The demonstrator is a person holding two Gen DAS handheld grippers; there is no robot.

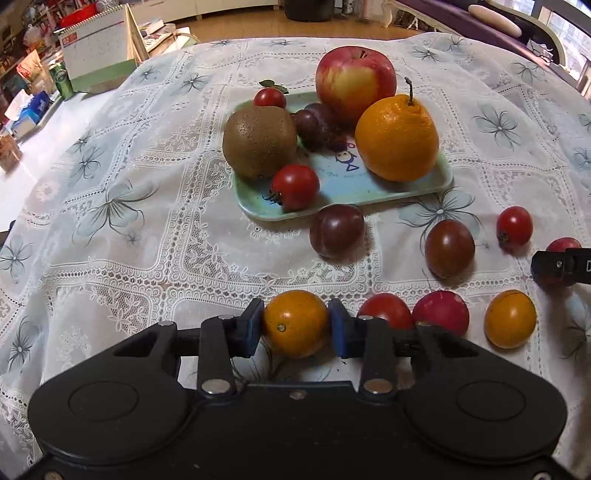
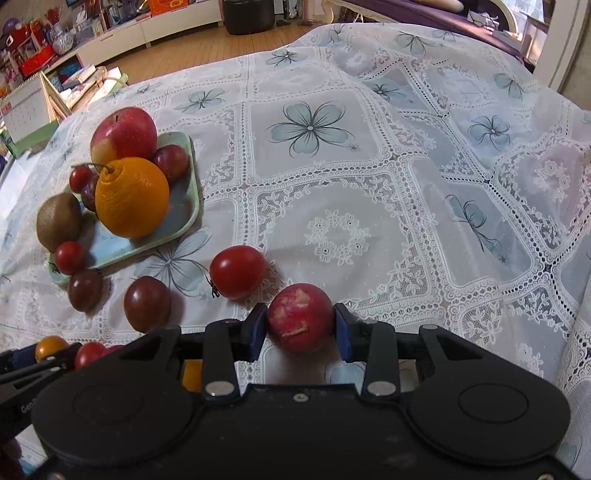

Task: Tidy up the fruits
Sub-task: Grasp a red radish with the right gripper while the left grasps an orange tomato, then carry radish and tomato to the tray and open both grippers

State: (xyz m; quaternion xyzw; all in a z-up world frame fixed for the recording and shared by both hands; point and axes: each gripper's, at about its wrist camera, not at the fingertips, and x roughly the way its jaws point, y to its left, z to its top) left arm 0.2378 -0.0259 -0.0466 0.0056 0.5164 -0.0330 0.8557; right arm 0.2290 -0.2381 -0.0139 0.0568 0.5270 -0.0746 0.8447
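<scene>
Left wrist view, lace floral tablecloth (image 1: pixel 147 206), wooden floor (image 1: pixel 236 29), cluttered shelves (image 1: pixel 26 44)

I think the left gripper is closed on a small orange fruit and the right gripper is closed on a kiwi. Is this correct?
Not quite. The right gripper is closed on a red fruit, not a kiwi, as the right wrist view shows. The left gripper does hold the small orange fruit.

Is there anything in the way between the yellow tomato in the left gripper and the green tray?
Partly. The left gripper is shut on the yellow tomato; a dark plum-coloured fruit lies right before the tray's near edge, and the tray is crowded. Lifted over, nothing else blocks it.
</scene>
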